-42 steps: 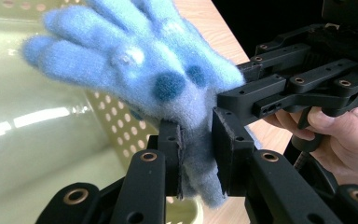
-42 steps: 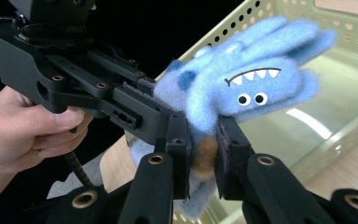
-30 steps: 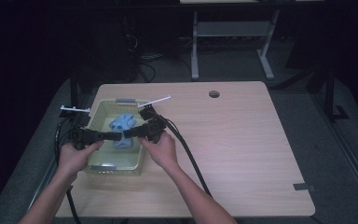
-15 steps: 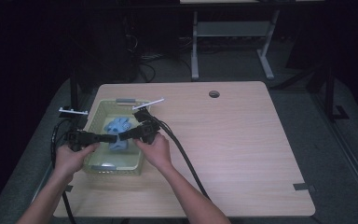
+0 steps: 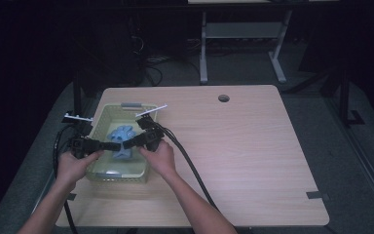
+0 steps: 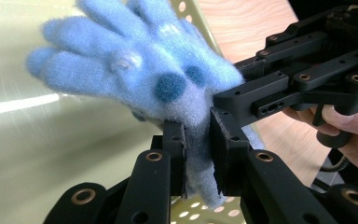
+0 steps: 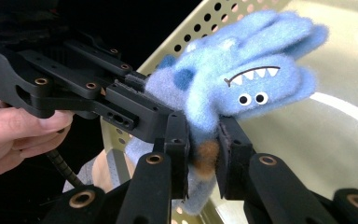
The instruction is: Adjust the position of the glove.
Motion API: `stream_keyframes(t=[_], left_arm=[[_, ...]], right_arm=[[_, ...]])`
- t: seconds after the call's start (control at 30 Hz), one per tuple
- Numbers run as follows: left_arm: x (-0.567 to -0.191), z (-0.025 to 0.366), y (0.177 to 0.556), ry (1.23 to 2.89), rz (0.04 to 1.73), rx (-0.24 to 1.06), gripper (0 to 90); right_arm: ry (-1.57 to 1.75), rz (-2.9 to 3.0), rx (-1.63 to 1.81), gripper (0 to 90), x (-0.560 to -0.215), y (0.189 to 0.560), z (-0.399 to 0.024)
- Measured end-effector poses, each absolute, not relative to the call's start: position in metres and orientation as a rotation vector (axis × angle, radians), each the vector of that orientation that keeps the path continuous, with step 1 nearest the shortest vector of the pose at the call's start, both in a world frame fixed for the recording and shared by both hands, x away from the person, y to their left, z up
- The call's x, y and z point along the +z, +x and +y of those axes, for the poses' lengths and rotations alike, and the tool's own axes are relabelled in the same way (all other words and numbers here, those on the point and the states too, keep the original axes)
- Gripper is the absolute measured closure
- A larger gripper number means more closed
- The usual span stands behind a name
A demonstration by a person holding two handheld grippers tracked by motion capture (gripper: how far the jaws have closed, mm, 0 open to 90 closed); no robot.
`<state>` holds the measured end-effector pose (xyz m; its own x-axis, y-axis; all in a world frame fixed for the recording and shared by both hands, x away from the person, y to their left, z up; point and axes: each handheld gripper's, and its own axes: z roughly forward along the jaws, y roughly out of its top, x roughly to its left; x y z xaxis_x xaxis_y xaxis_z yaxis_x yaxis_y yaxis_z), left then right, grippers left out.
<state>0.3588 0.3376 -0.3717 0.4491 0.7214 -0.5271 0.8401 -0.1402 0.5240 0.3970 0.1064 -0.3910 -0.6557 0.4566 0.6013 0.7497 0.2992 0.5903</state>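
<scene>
A fuzzy light-blue glove (image 5: pixel 121 138) with a cartoon monster face (image 7: pixel 251 93) hangs over a pale green perforated basket (image 5: pixel 126 105). My left gripper (image 6: pixel 198 140) comes in from the left and is shut on the glove's cuff (image 6: pixel 196 154). From the right, my right gripper (image 7: pixel 203 140) is shut on the same cuff, pinching blue fleece with a brown patch (image 7: pixel 206 156). The two grippers (image 5: pixel 122 145) meet tip to tip above the basket's middle. In the left gripper view the glove's fingers (image 6: pixel 98 46) splay up and left.
The basket sits at the left of a wooden table (image 5: pixel 253 156) with a round cable hole (image 5: pixel 223 98). Black cables (image 5: pixel 195 170) trail from both grippers toward the near edge. A piece of tape (image 5: pixel 318 195) lies near the right front corner. Desk legs (image 5: pixel 203 53) stand behind.
My right gripper has sunk a little and shifted left with the glove, toward the basket. The left hand has stayed almost still. Both keep their grip.
</scene>
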Motion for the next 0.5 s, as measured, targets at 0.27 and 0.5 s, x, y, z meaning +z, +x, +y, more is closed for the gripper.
stream_keyframes(t=[0.27, 0.5], left_arm=[[-0.380, 0.335, 0.359, 1.981, 1.357, -0.148, 78.2], [-0.389, 0.340, 0.359, 1.980, 1.364, -0.173, 81.8]], right_arm=[[-1.105, -2.302, -1.217, 76.4, -0.401, 0.397, 0.118], [-1.103, -2.330, -1.158, 75.8, -0.410, 0.398, 0.126]])
